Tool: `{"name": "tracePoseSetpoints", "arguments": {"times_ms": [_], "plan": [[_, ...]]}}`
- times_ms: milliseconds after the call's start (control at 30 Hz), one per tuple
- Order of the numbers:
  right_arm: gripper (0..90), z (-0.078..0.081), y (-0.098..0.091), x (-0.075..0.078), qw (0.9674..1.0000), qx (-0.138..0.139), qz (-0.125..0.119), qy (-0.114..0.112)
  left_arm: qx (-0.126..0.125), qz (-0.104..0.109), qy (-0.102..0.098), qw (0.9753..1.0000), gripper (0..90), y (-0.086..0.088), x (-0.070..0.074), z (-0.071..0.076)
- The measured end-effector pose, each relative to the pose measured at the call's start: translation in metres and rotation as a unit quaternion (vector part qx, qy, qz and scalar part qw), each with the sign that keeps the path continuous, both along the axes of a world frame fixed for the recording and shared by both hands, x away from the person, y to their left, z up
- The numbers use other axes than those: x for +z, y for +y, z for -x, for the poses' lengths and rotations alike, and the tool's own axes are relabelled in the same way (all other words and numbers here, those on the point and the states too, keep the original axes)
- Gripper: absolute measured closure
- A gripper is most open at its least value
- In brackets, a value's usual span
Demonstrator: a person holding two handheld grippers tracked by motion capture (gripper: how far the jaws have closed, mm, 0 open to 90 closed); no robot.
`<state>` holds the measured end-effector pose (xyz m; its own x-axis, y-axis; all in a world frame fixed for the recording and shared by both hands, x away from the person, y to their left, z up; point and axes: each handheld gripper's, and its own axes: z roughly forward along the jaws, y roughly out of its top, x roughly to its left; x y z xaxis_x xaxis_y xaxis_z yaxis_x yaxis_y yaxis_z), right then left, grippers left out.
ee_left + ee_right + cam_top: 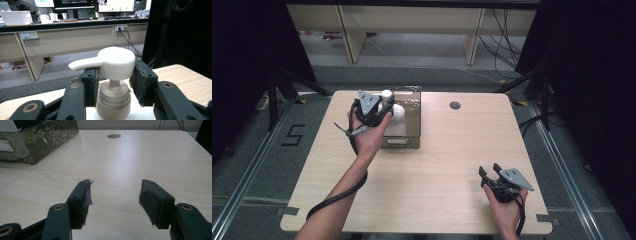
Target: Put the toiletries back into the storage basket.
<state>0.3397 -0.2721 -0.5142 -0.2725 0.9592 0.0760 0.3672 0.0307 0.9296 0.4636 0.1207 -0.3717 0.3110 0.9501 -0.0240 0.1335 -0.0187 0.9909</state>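
A white pump bottle [398,115] stands upright in a dark see-through tray [413,136] at the table's far left-centre. My left gripper [383,108] is at the bottle's top. In the left gripper view its jaws press on both sides of the white pump head [116,62], above the ribbed collar [112,102], so the left gripper [113,82] is shut on it. The spout points to that view's left. My right gripper [490,171] rests low over the table's near right, open, with bare wood between its pads [115,195].
The tray [37,142] lies far left ahead of the right gripper. A round cable hole [455,105] sits in the tabletop near the far edge. Beyond the table are desk legs [351,40], floor cables and dark tripod stands at both sides.
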Motion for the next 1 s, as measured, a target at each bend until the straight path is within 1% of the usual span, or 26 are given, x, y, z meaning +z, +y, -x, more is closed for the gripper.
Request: {"name": "tracePoseSetpoints", "arguments": {"times_ms": [67, 100, 300, 433, 467, 600, 667, 733, 767, 800, 833, 867, 967, 1000], "plan": [[42.7, 0.000, 0.000, 0.000, 1.0000, 0.000, 0.000, 0.000, 0.002, 0.000, 0.000, 1.0000, 57.7, -0.001, 0.000, 0.001], [42.7, 0.000, 0.000, 0.000, 1.0000, -0.001, -0.005, 0.003, 0.002, -0.001, 0.000, 1.0000, 54.7, -0.001, 0.000, 0.001], [42.6, 0.000, 0.000, 0.000, 1.0000, 0.000, -0.005, 0.003, 0.005, -0.002, 0.002, 1.0000, 42.1, -0.002, 0.000, 0.005], [42.6, 0.000, 0.000, 0.000, 1.0000, 0.000, -0.002, 0.000, -0.001, -0.002, 0.004, 1.0000, 37.0, -0.001, -0.001, 0.008], [42.5, 0.001, 0.001, 0.001, 1.0000, -0.003, -0.003, 0.006, -0.002, -0.003, 0.006, 1.0000, 36.4, -0.001, -0.001, 0.009], [42.6, 0.001, 0.001, 0.000, 1.0000, -0.003, -0.001, 0.004, -0.005, -0.001, 0.008, 1.0000, 35.5, 0.001, -0.003, 0.012], [42.5, 0.000, 0.001, 0.000, 1.0000, -0.001, -0.007, 0.004, -0.013, 0.002, 0.011, 0.9999, 35.5, 0.004, -0.006, 0.016], [42.5, 0.000, 0.001, 0.000, 1.0000, -0.001, -0.005, 0.002, -0.019, 0.003, 0.012, 0.9998, 35.5, 0.006, -0.007, 0.020], [42.5, 0.000, 0.000, 0.000, 1.0000, 0.000, 0.000, 0.001, -0.021, 0.006, 0.012, 0.9997, 35.5, 0.007, -0.008, 0.023], [42.5, 0.001, 0.001, 0.000, 1.0000, 0.000, -0.008, 0.006, -0.021, 0.006, 0.012, 0.9997, 35.5, 0.007, -0.008, 0.023], [42.5, 0.001, 0.001, 0.000, 1.0000, -0.001, -0.008, 0.006, -0.024, 0.005, 0.010, 0.9997, 35.4, 0.011, -0.010, 0.028], [42.5, 0.001, 0.001, 0.000, 1.0000, -0.001, -0.008, 0.006, -0.024, 0.005, 0.010, 0.9997, 35.5, 0.011, -0.010, 0.028], [42.5, 0.001, 0.001, 0.000, 1.0000, -0.001, -0.007, 0.006, -0.035, 0.008, 0.007, 0.9993, 34.7, 0.019, -0.016, 0.038], [42.5, 0.001, 0.001, 0.000, 1.0000, -0.001, -0.007, 0.006, -0.035, 0.008, 0.007, 0.9993, 34.7, 0.019, -0.016, 0.038]]}}
